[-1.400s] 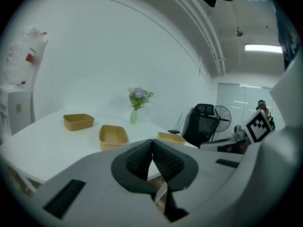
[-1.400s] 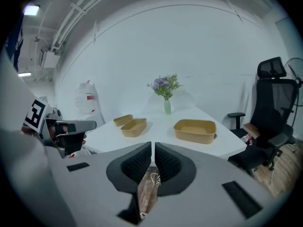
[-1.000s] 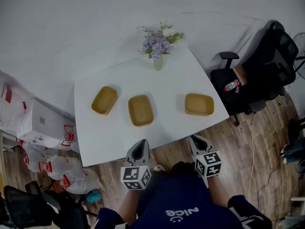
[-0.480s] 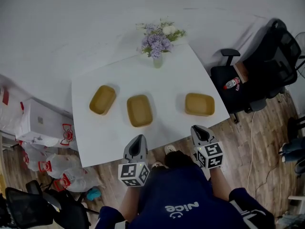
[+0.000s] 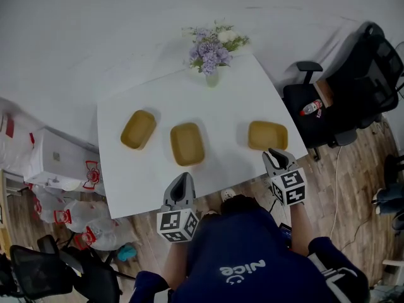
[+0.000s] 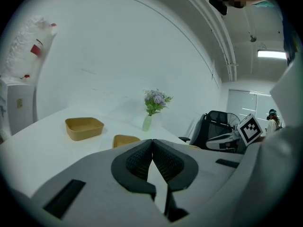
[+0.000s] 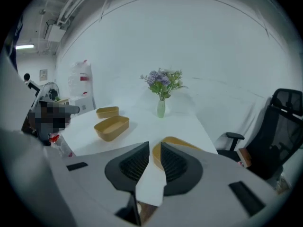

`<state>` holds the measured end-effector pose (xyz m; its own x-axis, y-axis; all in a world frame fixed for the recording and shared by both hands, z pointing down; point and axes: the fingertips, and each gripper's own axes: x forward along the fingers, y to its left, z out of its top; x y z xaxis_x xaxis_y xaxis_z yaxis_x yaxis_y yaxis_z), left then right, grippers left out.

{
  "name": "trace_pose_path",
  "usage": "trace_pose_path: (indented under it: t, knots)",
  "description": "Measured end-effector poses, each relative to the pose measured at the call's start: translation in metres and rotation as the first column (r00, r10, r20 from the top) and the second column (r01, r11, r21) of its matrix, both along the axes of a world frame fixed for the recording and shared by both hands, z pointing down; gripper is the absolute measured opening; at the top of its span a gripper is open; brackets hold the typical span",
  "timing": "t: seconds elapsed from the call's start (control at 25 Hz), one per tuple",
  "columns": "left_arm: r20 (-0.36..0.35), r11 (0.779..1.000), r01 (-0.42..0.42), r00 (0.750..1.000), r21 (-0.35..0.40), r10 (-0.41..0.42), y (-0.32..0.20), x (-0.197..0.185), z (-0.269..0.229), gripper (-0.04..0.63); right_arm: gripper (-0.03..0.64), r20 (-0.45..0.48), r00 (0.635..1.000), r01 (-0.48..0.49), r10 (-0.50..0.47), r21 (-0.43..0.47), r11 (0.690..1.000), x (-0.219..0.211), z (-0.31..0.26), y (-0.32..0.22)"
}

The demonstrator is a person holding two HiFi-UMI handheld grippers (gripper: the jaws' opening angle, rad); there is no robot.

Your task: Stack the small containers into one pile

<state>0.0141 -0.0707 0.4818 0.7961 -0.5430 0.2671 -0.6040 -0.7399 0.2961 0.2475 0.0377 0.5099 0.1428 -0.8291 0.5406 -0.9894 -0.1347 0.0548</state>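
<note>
Partly behind right tool (image 7: 154, 148) (jaws just opening): rightmost container (image 7: 182, 142)

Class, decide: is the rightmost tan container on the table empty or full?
Empty: the rightmost container shows only its bare tan floor from above.

An office: black swivel chair (image 5: 366, 74) beside white table (image 5: 158, 178), wood-plank floor (image 5: 366, 185)

- white square table (image 5: 233, 106) is showing a bare strip along its near edge
- three tan rectangular tubs are sitting in a row, well apart: left tub (image 5: 138, 129), middle tub (image 5: 187, 144), right tub (image 5: 267, 136); the widest lane is running between middle and right
- pale vase of purple flowers (image 5: 212, 74) is standing at the far edge, behind the row
- black office chair (image 5: 353, 100) is crowding the right side, white bags and boxes (image 5: 60, 169) the left
</note>
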Motion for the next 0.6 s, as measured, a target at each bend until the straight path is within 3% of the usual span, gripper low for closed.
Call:
trace_pose_path:
  t: [0.08, 0.2, 0.4, 0.6]
  knots:
    - [0.007, 1.000, 0.009, 1.000, -0.005, -0.009, -0.001, 0.001, 0.002, 0.020, 0.064, -0.032, 0.998, 0.046, -0.047, -0.038, 0.998, 0.005, 0.002, -0.003]
    - [0.012, 1.000, 0.018, 1.000, -0.007, -0.018, -0.003, 0.005, 0.004, 0.020, 0.132, -0.043, 0.991, 0.124, -0.129, -0.111, 0.986, 0.007, 0.012, -0.006]
    - [0.019, 0.999, 0.053, 0.998, -0.004, -0.052, -0.011, 0.007, 0.004, 0.020, 0.147, -0.056, 0.960, 0.252, -0.276, -0.263, 0.931, 0.008, 0.041, -0.008]
    - [0.037, 0.995, 0.095, 0.995, -0.009, -0.094, -0.016, 0.004, 0.008, 0.020, 0.147, -0.074, 0.935, 0.305, -0.348, -0.334, 0.892, 0.020, 0.056, -0.014]
